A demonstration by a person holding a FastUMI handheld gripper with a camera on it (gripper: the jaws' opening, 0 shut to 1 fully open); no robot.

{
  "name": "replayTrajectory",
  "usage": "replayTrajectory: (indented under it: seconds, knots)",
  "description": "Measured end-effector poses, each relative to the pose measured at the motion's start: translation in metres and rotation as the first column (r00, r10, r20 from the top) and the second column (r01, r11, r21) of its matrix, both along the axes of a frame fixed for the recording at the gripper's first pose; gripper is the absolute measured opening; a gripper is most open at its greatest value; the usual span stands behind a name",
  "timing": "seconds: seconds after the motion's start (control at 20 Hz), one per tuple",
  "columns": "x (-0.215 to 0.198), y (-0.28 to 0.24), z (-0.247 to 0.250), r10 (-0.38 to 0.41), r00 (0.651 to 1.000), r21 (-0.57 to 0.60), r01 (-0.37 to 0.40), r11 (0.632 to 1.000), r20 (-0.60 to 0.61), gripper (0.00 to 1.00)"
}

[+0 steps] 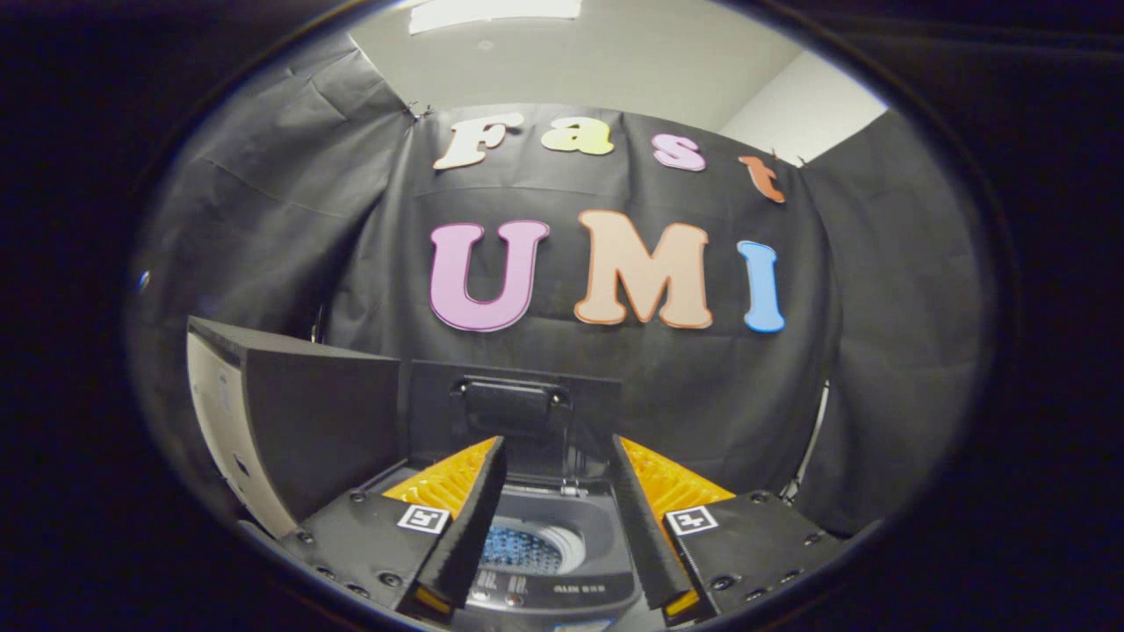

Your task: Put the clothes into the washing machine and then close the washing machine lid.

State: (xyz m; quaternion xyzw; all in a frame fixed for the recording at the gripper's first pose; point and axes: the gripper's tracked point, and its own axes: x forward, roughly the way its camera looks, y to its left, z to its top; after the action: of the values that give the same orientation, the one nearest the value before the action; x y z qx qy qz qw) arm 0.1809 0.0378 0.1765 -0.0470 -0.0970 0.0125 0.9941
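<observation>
The gripper (555, 527) stands with its fingers apart and holds nothing, just above the open dark grey top-loading washing machine (549, 527).

Between the two black fingers with orange ribbed backs (465, 527) one sees down into the round drum with its perforated bluish bottom (524, 551); it seems to have no clothes in it, but the view there is small and partly covered. The dark rectangular lid with a moulded handle (514, 408) stands upright at the far side of the opening, beyond the fingertips. To the left of the machine stands a dark box-shaped cabinet with a pale front (290, 421).
</observation>
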Motion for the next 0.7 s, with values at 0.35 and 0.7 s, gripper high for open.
replayTrajectory:
  seconds: [0.35, 0.7]
  knots:
    - [0.13, 0.059, 0.055, 0.032, 0.999, -0.05, -0.032, 0.998, 0.0, 0.97]
    - [0.26, 0.083, 0.052, -0.061, 0.995, -0.018, 0.06, 0.998, -0.083, 0.98]
